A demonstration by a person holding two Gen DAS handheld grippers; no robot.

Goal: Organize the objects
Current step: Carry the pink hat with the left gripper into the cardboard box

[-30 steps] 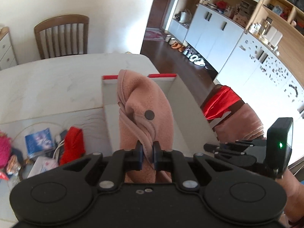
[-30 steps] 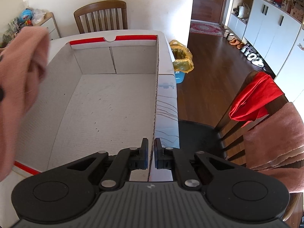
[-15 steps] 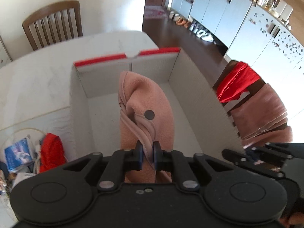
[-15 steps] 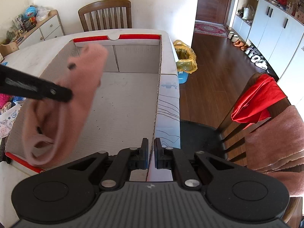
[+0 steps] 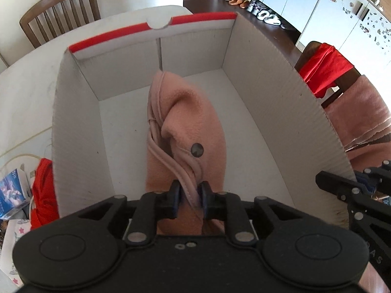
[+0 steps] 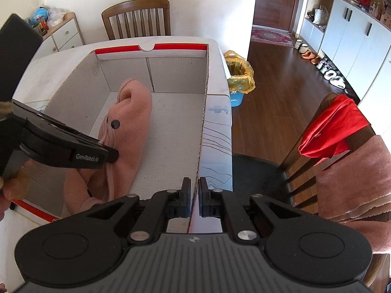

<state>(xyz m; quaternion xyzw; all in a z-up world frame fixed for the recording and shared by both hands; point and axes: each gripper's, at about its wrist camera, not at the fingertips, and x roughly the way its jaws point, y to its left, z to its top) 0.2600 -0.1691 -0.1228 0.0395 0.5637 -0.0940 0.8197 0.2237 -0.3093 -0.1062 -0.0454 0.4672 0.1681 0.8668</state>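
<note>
The near end of the pink fleece garment (image 5: pixel 188 122) is hidden behind the left gripper (image 5: pixel 190 194) body. The cardboard box (image 6: pixel 80 90) has its near wall covered by the right gripper (image 6: pixel 194 196). Small items beside the box on the worktop (image 5: pixel 24 92) are cut by the edge, unidentifiable.

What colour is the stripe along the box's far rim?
Red stripe, broken by a white notch; the left wrist view shows it best.

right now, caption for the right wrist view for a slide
Right gripper clamps the box wall while the left gripper, jaws just opening, lowers a pink fleece garment inside.
</note>
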